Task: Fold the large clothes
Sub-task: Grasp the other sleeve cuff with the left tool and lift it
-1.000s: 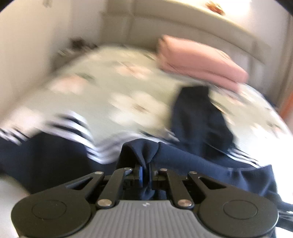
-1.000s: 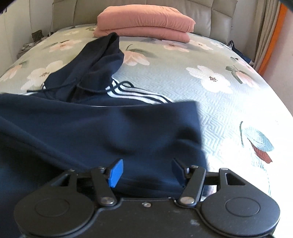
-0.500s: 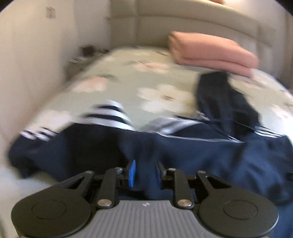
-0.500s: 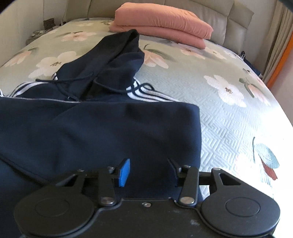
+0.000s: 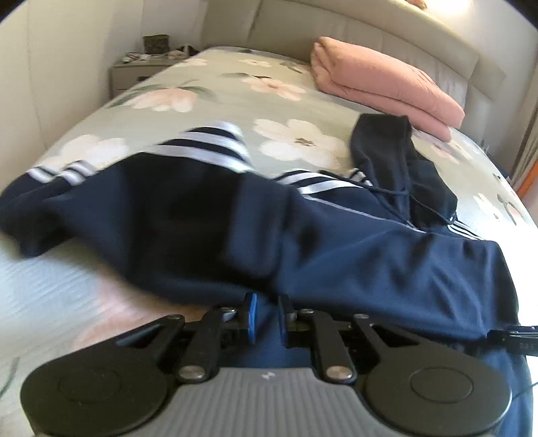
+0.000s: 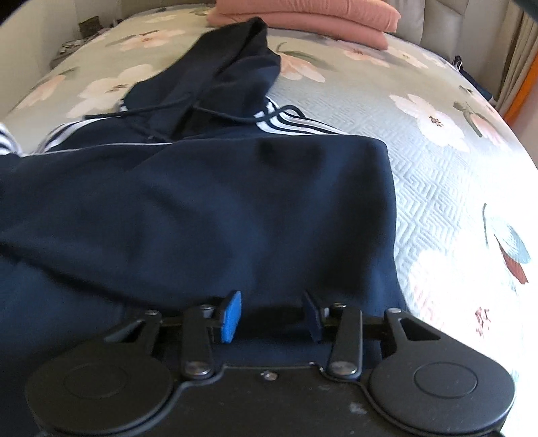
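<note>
A navy hoodie (image 5: pixel 336 242) with white stripes lies spread across the bed, its hood (image 5: pixel 386 158) pointing at the headboard and a striped sleeve (image 5: pixel 208 141) out to the left. My left gripper (image 5: pixel 267 316) is at the near hem. Its jaws are closing and nearly together, with navy cloth filling the narrow gap between the pads. In the right wrist view the hoodie (image 6: pixel 201 208) is folded over with a straight right edge. My right gripper (image 6: pixel 272 316) hovers over the near part, its jaws wide and opening. Cloth lies under them, not pinched.
A folded pink blanket (image 5: pixel 380 80) sits by the padded headboard (image 5: pixel 336 30). The floral bedspread (image 6: pixel 437 188) is bare to the right of the hoodie. A nightstand (image 5: pixel 134 70) stands at the far left, an orange curtain (image 6: pixel 517 94) at the right.
The left gripper has come down and swung sideways to the near hem, and the cloth it held up now lies flat. The right gripper has edged forward over the body; its jaws narrowed, then widened.
</note>
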